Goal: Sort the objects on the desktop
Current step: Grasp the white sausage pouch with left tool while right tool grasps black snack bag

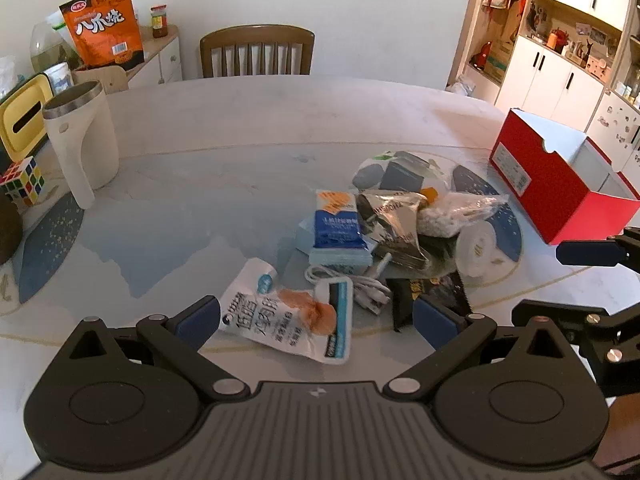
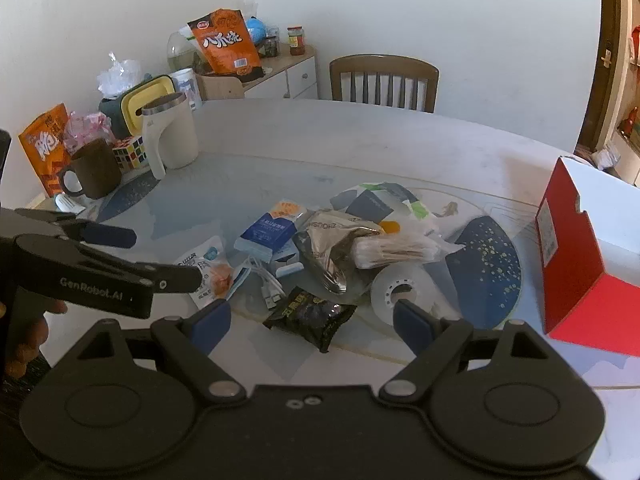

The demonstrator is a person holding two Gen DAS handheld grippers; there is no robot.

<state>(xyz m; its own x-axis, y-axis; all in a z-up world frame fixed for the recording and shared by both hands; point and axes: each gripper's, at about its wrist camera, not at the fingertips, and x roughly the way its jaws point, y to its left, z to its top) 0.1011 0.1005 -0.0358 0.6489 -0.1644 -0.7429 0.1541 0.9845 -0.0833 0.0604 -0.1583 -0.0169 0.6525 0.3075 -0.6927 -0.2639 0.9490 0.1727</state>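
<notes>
A pile of small items lies mid-table: a white snack pouch (image 1: 289, 317), a blue tissue pack (image 1: 339, 225), a white cable (image 1: 362, 290), a silver foil bag (image 1: 394, 224), a bag of cotton swabs (image 2: 394, 249), a tape roll (image 2: 402, 294) and a black snack packet (image 2: 312, 316). My left gripper (image 1: 316, 318) is open, its fingers either side of the white pouch, just above it. My right gripper (image 2: 312, 324) is open, hovering over the black packet; the tape roll sits by its right finger. An open red box (image 1: 560, 184) stands at the right.
A white mug (image 1: 82, 140), Rubik's cube (image 1: 22, 180), yellow tissue box (image 1: 22, 120) and brown cup (image 2: 96, 170) stand at the left. Orange snack bags (image 2: 226, 46) and jars sit on a side cabinet. A wooden chair (image 1: 256, 52) is behind the table.
</notes>
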